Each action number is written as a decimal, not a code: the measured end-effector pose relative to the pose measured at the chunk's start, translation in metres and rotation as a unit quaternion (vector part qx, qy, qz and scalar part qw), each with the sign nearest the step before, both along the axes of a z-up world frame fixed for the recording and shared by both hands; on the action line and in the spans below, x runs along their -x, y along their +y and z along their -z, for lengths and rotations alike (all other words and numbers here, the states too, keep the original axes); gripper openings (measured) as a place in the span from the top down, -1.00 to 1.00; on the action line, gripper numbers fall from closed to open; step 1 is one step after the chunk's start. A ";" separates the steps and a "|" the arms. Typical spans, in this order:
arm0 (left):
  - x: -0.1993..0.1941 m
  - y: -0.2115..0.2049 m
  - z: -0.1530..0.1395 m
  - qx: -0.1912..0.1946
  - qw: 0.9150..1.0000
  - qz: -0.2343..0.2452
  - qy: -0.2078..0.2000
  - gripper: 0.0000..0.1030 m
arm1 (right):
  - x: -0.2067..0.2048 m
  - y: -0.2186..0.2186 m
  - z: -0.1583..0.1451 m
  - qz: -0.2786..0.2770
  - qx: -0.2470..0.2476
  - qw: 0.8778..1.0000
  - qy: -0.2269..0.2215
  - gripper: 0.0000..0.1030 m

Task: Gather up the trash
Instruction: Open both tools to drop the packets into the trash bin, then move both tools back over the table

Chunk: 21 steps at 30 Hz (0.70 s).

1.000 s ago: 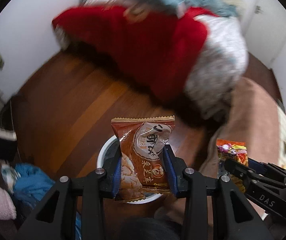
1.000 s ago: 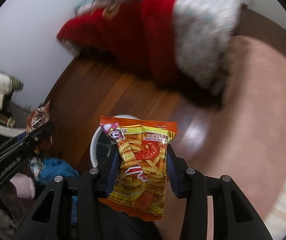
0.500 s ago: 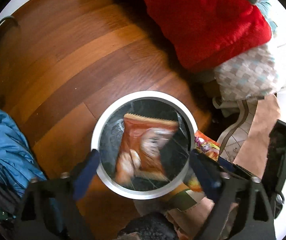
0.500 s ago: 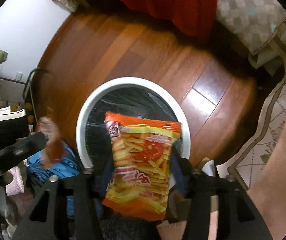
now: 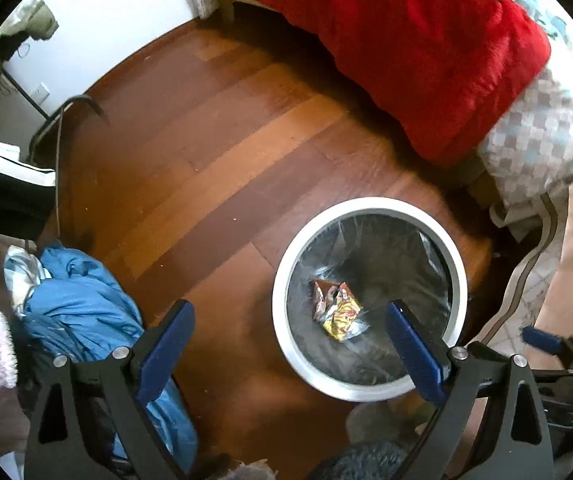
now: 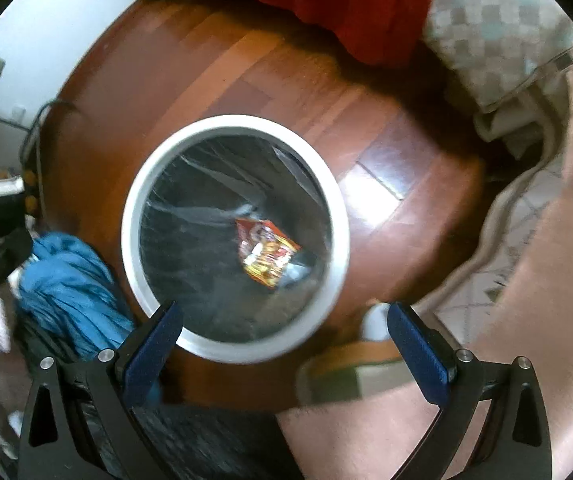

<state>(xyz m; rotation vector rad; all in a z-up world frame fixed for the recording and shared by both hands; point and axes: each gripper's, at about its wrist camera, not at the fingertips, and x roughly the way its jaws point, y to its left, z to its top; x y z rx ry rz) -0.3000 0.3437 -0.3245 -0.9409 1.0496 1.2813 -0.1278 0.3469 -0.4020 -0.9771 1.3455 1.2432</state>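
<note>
A round white-rimmed trash bin (image 5: pixel 282 280) with a dark plastic liner stands on the wooden floor; it also shows in the right wrist view (image 6: pixel 132 216). Two snack packets lie at its bottom: a brown one (image 5: pixel 320 294) and an orange-yellow one (image 5: pixel 342 318), which the right wrist view (image 6: pixel 266 252) shows as one overlapping heap. My left gripper (image 5: pixel 290 340) is open and empty above the bin's left side. My right gripper (image 6: pixel 284 344) is open and empty above the bin's near rim.
A bed with a red blanket (image 5: pixel 426 52) and a checked pillow (image 5: pixel 534 148) lies behind the bin. Blue clothing (image 5: pixel 82 312) is heaped on the floor to the left. A pink-brown rug (image 6: pixel 526 280) lies to the right. A white wall (image 5: pixel 118 12) stands at the back left.
Both grippers tilted down over the bin and opened. The brown packet and then the orange packet dropped from the jaws and now lie at the bottom of the bin.
</note>
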 end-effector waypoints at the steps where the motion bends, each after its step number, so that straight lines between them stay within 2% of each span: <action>1: -0.001 -0.004 -0.001 0.000 1.000 0.004 0.004 -0.88 | 0.000 -0.006 -0.005 -0.005 -0.002 1.000 -0.014 -1.00; 8: -0.009 -0.025 -0.015 -0.003 1.000 0.017 0.002 -0.88 | -0.011 -0.034 -0.037 0.007 -0.023 0.999 -0.028 -1.00; 21: -0.017 -0.058 -0.072 -0.042 0.998 0.039 -0.005 -0.88 | -0.019 -0.060 -0.108 0.021 -0.093 0.995 -0.016 -1.00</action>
